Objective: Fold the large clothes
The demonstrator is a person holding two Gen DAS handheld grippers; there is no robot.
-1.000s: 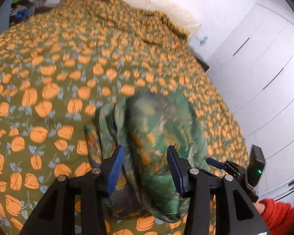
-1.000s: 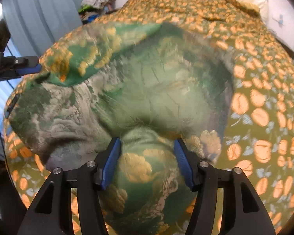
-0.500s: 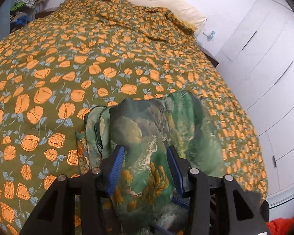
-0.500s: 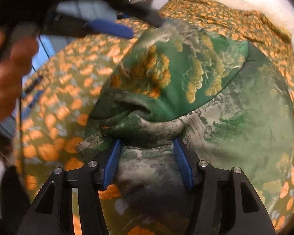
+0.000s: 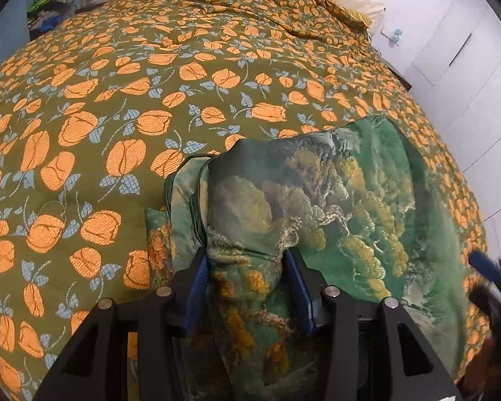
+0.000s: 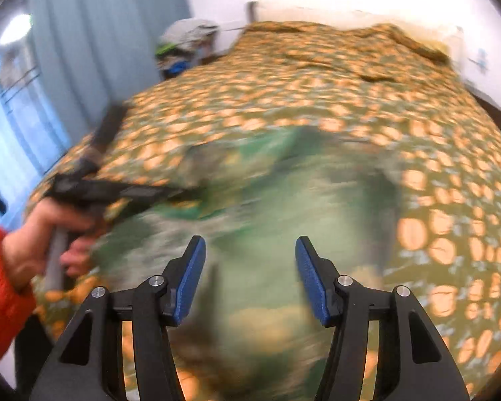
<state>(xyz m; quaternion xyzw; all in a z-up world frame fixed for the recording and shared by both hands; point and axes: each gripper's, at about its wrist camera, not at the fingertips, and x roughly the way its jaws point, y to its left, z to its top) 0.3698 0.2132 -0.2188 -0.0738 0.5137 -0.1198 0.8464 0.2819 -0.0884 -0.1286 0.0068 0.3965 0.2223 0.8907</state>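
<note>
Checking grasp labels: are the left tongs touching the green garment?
Touching. Left wrist view: green garment is bunched between the left tongs, fabric pressed against both blue pads.

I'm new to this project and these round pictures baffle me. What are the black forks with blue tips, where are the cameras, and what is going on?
No robot: a person holds a two-finger hand-held gripper in each hand, each carrying a fisheye camera looking along its fingers. The left hand-held gripper has a fold of the green garment between its blue pads. The garment lies on a bed with an orange-flowered cover. The right hand-held gripper is open above the blurred garment; its view shows the left hand.
</note>
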